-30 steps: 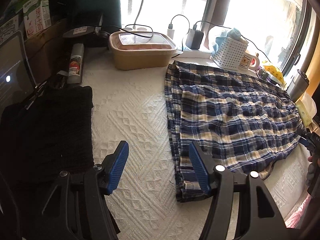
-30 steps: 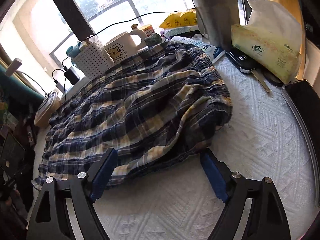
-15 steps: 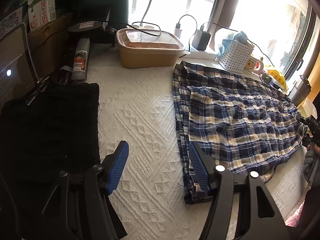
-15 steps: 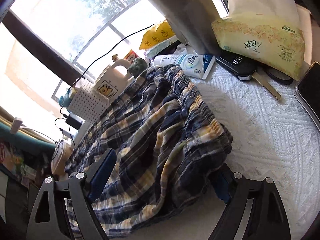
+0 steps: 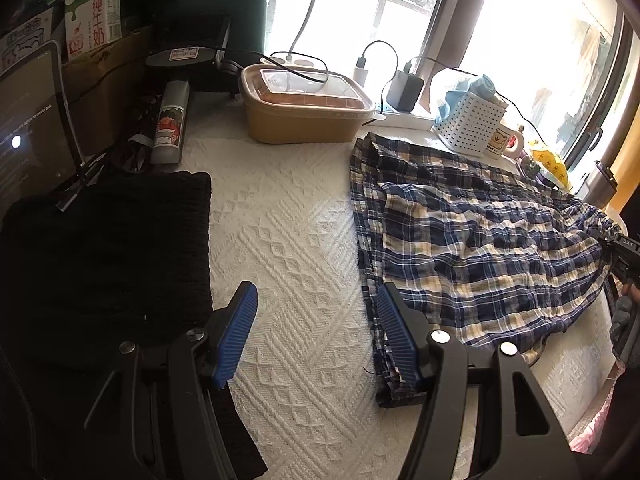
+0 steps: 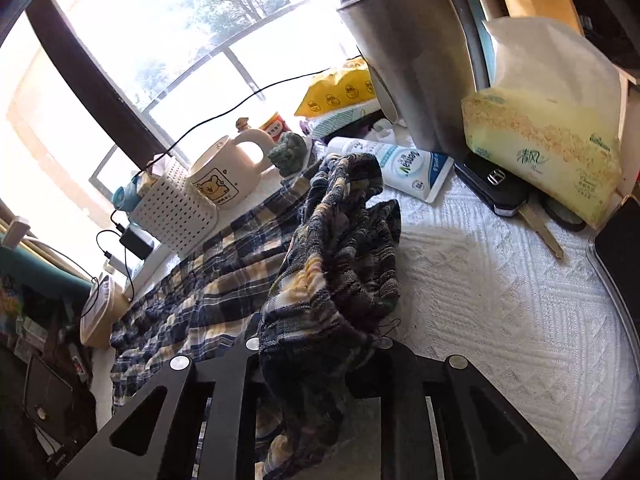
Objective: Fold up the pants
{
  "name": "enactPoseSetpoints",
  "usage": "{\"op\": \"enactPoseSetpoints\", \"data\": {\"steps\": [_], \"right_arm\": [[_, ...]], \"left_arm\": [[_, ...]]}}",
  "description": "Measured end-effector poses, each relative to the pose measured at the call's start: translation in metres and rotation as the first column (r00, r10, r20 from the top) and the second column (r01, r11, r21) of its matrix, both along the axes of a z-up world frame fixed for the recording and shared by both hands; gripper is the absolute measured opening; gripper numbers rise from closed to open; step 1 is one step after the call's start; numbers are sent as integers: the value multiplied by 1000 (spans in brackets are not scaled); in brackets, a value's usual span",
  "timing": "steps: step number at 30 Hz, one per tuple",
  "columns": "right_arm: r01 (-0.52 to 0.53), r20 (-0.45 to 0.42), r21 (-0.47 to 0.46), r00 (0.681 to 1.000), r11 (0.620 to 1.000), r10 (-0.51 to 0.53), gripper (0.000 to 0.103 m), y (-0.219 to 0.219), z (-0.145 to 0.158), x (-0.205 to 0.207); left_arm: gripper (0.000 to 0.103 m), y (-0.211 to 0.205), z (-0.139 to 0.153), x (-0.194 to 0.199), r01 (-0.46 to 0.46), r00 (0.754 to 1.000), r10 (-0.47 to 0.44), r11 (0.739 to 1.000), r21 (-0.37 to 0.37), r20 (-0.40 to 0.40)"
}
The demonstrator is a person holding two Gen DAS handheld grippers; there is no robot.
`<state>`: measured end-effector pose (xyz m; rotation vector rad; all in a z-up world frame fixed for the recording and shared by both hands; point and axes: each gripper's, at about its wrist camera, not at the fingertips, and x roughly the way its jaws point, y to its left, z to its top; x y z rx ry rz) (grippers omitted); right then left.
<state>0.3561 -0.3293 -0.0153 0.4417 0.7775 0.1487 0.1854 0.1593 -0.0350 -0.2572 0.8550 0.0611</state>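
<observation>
The blue, white and yellow plaid pants (image 5: 472, 240) lie spread on the white textured table cover (image 5: 288, 240), leg hems towards me in the left wrist view. My left gripper (image 5: 314, 332) is open and empty, its right finger just over the near hem corner. My right gripper (image 6: 316, 344) is shut on the elastic waistband of the pants (image 6: 336, 264) and holds it bunched up above the cover. The right gripper also shows at the far right in the left wrist view (image 5: 624, 252).
A black cloth (image 5: 104, 264) lies left. A tan lidded box (image 5: 304, 112), white basket (image 5: 468, 124) and mug (image 6: 224, 176) stand by the window. A tissue pack (image 6: 548, 148), tube (image 6: 404, 168), key fob (image 6: 500, 188) and steel kettle (image 6: 416, 48) stand right.
My right gripper has shut on the waistband and lifted it, bunching the cloth. My left gripper has drifted slightly left of the hem and stays open.
</observation>
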Motion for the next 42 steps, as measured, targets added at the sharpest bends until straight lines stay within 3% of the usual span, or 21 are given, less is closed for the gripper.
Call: {"op": "enactPoseSetpoints", "data": {"steps": [7,14,24,32,34,35,37,38,42], "right_arm": [[-107,115,-86,987,991,117,18,52,51,-8],[-271,170,-156,940,950,296,18,139,75,-13],[-524,66,-243,831,816,553,16,302,25,-36],[-617,-63,-249,779,746,623,17,363,-19,-59],[-642,-92,-268,760,719,644,21,369,-24,-63],[-653,-96,-261,750,711,654,30,368,-25,-65],[-676,-87,-231,731,700,677,67,367,-25,-68],[-685,-80,-223,722,694,687,95,367,-25,-71],[-707,-48,-215,697,674,716,98,361,-17,-82]], "left_arm": [[62,8,6,-11,6,1000,-6,1000,-15,27],[62,19,7,-28,12,999,-11,1000,-29,33],[62,33,11,-52,33,999,-33,999,-25,34],[62,43,9,-59,12,999,-11,999,-30,34],[62,43,8,-58,10,999,-9,999,-34,32],[62,43,7,-57,9,1000,-8,999,-37,30],[62,42,8,-54,12,1000,-11,999,-37,28],[62,41,9,-53,13,1000,-12,999,-34,29],[62,33,17,-50,24,999,-23,1000,-15,45]]}}
